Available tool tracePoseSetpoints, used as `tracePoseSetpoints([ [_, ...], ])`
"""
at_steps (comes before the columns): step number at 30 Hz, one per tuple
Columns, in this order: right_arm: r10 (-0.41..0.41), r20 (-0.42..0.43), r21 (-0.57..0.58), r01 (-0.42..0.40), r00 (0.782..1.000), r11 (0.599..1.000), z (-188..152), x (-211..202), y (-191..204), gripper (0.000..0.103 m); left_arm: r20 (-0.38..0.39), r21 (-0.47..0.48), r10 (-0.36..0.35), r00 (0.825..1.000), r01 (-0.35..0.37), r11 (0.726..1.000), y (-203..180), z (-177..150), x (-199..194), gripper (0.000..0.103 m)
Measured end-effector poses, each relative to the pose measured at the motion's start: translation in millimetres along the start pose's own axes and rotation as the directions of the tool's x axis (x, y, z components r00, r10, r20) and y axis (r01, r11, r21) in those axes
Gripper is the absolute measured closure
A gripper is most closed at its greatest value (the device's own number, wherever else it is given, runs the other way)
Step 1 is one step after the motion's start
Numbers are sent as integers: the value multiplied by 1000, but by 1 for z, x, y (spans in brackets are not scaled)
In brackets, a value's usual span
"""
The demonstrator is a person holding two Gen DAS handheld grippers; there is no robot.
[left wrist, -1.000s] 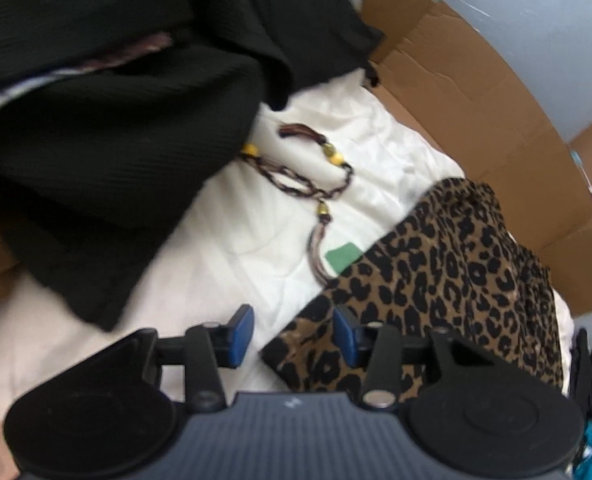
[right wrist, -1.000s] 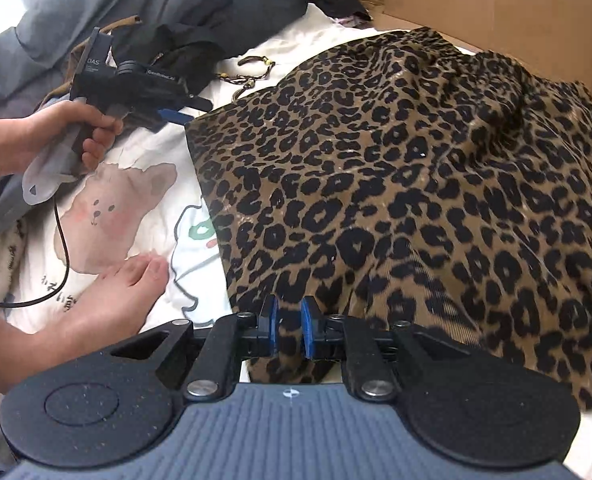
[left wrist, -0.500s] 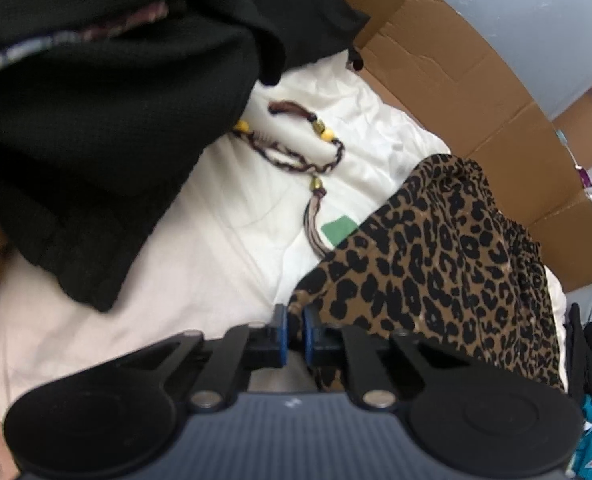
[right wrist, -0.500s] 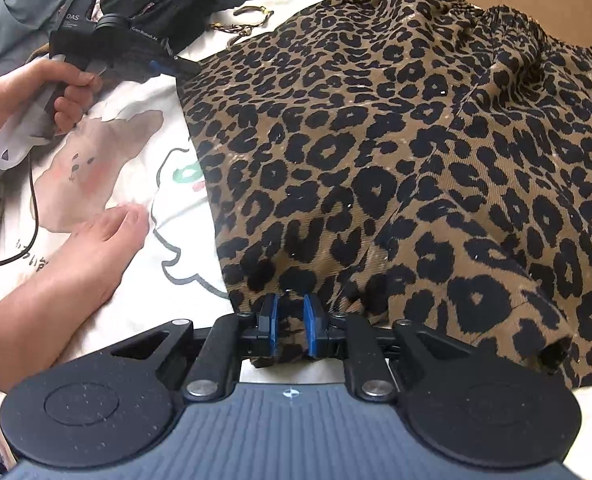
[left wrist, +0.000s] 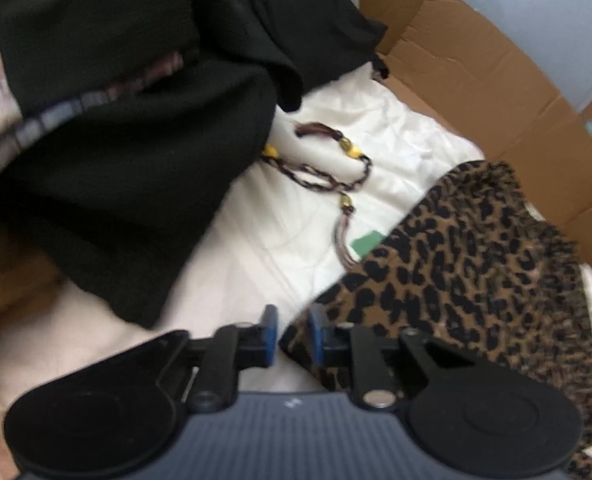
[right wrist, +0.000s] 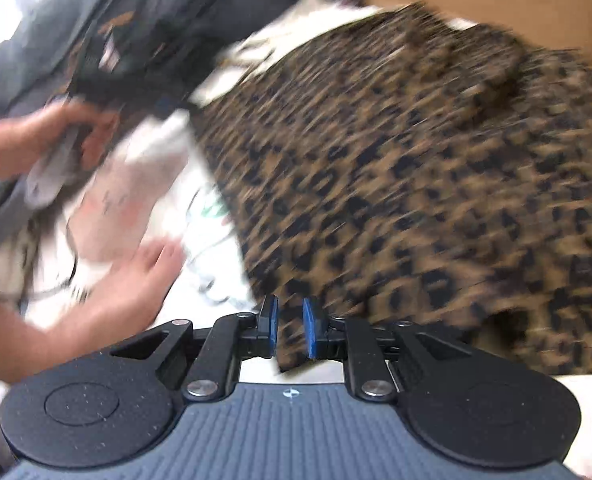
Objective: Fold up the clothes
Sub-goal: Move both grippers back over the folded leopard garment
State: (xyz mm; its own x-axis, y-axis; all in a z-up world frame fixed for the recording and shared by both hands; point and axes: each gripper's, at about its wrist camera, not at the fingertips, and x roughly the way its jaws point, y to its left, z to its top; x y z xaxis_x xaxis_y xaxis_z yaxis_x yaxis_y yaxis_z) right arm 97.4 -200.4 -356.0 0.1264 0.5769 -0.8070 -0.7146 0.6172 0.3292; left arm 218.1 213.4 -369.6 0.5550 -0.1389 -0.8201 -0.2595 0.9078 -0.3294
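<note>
Surface: a white bedsheet (left wrist: 280,220), creased, with a cartoon print (right wrist: 112,204) in pink and green at the near left in the right wrist view.
Room: flattened brown cardboard (left wrist: 475,80) lines the far right edge of the sheet, with a pale blue wall (left wrist: 535,8) behind it.
Leopard-print garment (left wrist: 467,264): spread on the sheet at the right, its near corner reaching both grippers; heavily blurred in the right wrist view.
Left gripper (left wrist: 292,334): jaws parted by a modest gap, nothing clamped; the garment's corner lies just beside the right blue pad.
Right gripper (right wrist: 290,330): jaws slightly apart, with the garment's edge lying between the blue pads; whether the pads press it cannot be told.
Other clothes: a black knit garment (left wrist: 116,168) heaped at the far left, overlapping the sheet; grey cloth (right wrist: 56,32) beyond it.
Beaded cord (left wrist: 327,168): brown braid with yellow beads and a tassel, lying between the black heap and the leopard print.
Green tag (left wrist: 365,242): just beside the tassel, at the leopard garment's edge.
Person: a hand (right wrist: 76,132) grips the other tool's handle at the left; a bare foot (right wrist: 136,280) rests on the printed sheet.
</note>
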Motion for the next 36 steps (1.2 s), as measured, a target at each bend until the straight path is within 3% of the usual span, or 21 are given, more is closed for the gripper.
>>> tracePoseSetpoints([
  [5,-130,111,124,116,985,985,7,-45,-38,88,23,27,31,999,-32,999,-22,9,-13,73],
  [12,-332,195,326,258,923,910,-8,-83,-92,88,-11,132,-109,994,109,985,-85,9,-16,62],
  [17,-414,176,351,336,893,874,-19,-101,-112,87,-89,117,-196,977,206,972,-121,3,-12,62],
  [19,-450,179,350,371,875,860,-27,-106,-119,73,-118,107,-214,970,227,968,-134,2,-13,62],
  [20,-470,175,363,388,865,848,-31,-109,-124,71,-130,114,-214,968,229,967,-141,3,-14,62],
  [23,-538,137,425,441,832,791,-46,-113,-139,71,-157,150,-215,964,238,960,-161,3,-18,60],
  [27,-594,101,433,503,798,748,-64,-113,-152,71,-187,172,-234,954,266,948,-183,-2,-15,55],
  [33,-605,48,469,517,794,716,-89,-95,-178,71,-283,208,-270,920,334,919,-217,-31,-3,54],
  [36,-601,65,477,504,797,720,-86,-93,-182,71,-346,221,-297,890,385,896,-234,-51,2,53],
])
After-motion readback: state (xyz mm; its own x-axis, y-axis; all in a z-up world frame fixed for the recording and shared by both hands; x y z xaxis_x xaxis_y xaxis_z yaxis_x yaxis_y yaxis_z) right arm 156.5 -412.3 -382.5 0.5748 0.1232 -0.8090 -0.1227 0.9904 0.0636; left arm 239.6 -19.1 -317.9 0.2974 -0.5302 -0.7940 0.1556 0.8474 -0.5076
